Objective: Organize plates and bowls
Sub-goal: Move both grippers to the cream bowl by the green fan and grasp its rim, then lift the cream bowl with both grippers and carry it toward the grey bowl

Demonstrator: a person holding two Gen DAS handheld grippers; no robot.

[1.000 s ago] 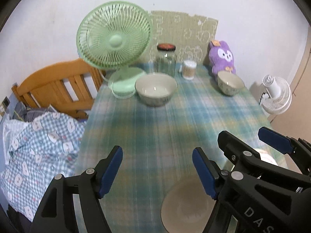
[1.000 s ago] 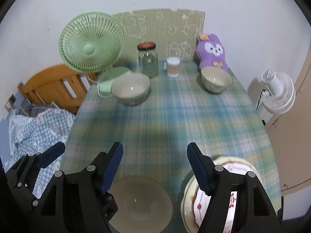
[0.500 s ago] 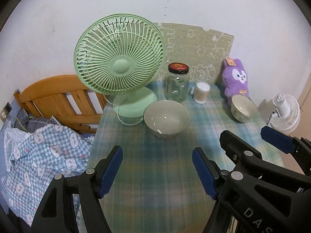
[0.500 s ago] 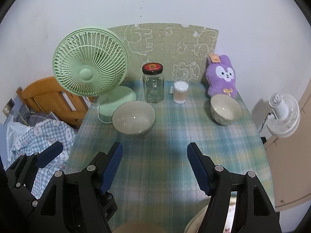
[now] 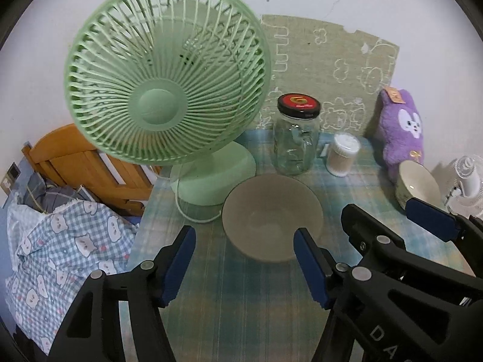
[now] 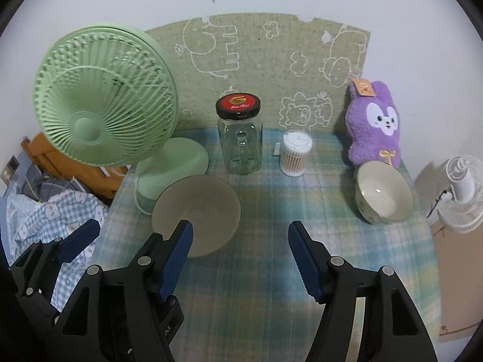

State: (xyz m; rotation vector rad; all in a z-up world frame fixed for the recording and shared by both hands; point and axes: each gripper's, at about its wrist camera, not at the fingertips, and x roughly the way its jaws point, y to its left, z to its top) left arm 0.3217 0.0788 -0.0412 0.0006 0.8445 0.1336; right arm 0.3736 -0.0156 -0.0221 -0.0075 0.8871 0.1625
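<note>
A wide grey bowl (image 5: 271,215) is sitting at the centre of the left wrist frame on the plaid tablecloth (image 5: 247,298), just in front of the green fan (image 5: 166,90) and its round base. The left gripper (image 5: 244,259) is hovering low in that frame with its jaws standing wide apart and holding nothing; its blue pads (image 5: 178,267) are flanking the bowl's near rim, though contact cannot be told. In the right wrist frame the same grey bowl (image 6: 196,211) is lying left of centre. A smaller patterned bowl (image 6: 383,194) is resting at the right of that frame, just below the purple plush rabbit (image 6: 374,126) and well apart from the grey one. The right gripper (image 6: 238,259) is also gaping open and empty, over bare cloth between the two bowls. Toward the top centre, a glass jar (image 6: 240,138) with a red lid is standing upright beside a tub of cotton swabs (image 6: 295,157). A white fan (image 6: 459,190) is showing at the right edge.
</note>
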